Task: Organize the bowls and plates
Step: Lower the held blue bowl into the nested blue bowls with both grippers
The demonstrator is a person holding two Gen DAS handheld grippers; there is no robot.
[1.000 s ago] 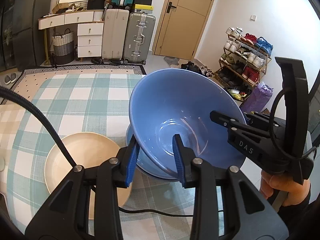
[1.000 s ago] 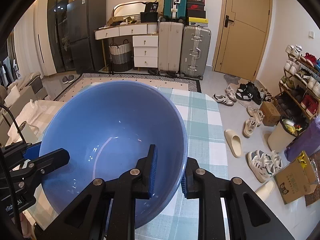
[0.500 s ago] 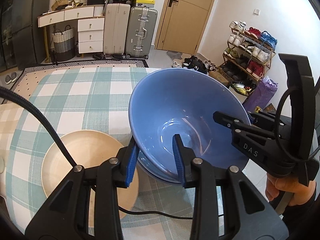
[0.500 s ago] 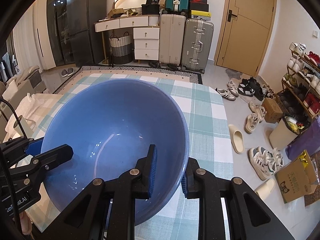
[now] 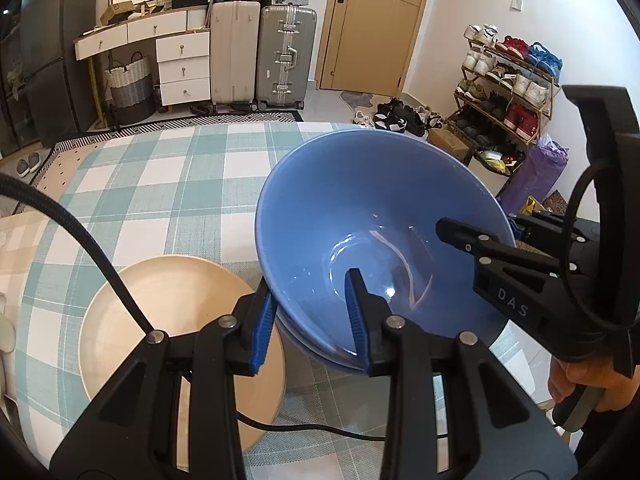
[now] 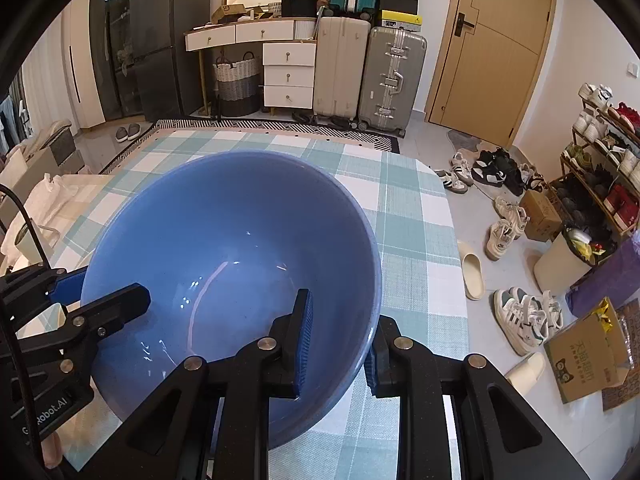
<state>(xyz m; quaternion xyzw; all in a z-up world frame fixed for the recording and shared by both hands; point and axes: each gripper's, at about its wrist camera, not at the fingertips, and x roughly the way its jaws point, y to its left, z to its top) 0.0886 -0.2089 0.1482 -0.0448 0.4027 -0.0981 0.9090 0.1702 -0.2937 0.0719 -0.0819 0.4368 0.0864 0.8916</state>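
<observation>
Left wrist view: the left gripper [image 5: 310, 320] pinches the near rim of the blue bowl [image 5: 372, 216], which has sunk closer to the second blue bowl [image 5: 316, 350] beneath; the beige plate [image 5: 176, 312] lies left.

Right wrist view: the right gripper [image 6: 338, 338] clamps the bowl's [image 6: 236, 240] right rim, now lower over the checked tablecloth [image 6: 416, 240].

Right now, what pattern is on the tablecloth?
Teal-and-white checks on the tablecloth, clearest in the right wrist view.

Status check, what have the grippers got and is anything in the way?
Left gripper, right gripper: both clamped on blue bowl rim. Second bowl directly beneath. Tan plate alongside, clear.
</observation>
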